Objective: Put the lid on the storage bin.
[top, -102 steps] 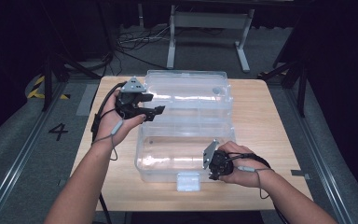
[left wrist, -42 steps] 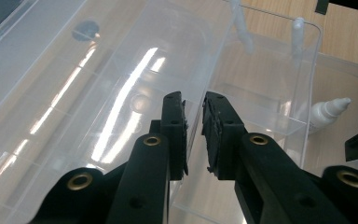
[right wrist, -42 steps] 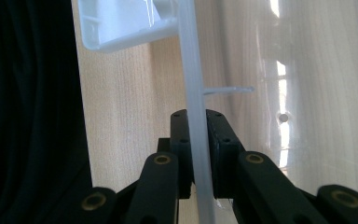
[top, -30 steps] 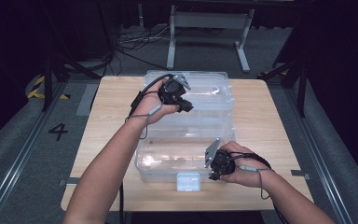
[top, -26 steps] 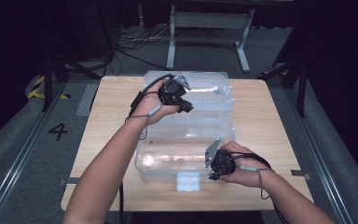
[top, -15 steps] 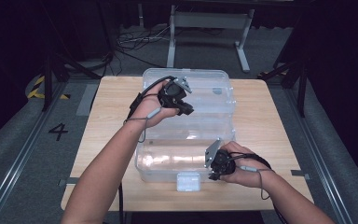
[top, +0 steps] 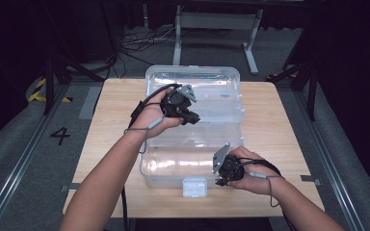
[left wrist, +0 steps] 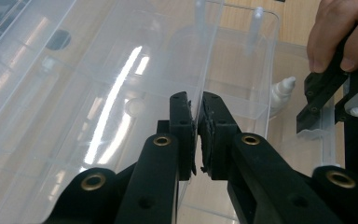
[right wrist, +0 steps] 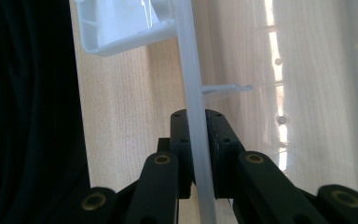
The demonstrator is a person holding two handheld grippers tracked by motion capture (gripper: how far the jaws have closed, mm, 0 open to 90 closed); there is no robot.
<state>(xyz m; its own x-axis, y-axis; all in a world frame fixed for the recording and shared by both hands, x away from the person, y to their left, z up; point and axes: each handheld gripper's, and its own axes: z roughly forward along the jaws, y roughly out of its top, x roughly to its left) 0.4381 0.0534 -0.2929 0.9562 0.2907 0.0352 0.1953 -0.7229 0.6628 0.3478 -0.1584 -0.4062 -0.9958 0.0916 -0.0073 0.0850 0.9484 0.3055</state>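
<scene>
Centrally on the tabletop (top: 279,120) sits a clear hinged box (top: 192,159). Left claw (top: 189,115) pinches its raised lid (top: 212,96); right claw (top: 220,181) clamps the near rim (right wrist: 193,116). Risk, judged: thin, slick plastic may slip free and the lid drop.

My left forearm reaches far forward from the bottom edge of the high view, wrist bent, and my left hand (top: 151,114) grips the black left hand-held gripper (top: 193,119), its grey three-cornered plate facing up. In the left gripper view its two black jaws stand nearly together, pads pinched on a thin clear edge. My right forearm comes in low from the right; my right hand (top: 253,174) wraps the black right hand-held gripper (top: 218,182), whose jaws are likewise clamped on a thin translucent edge.
</scene>
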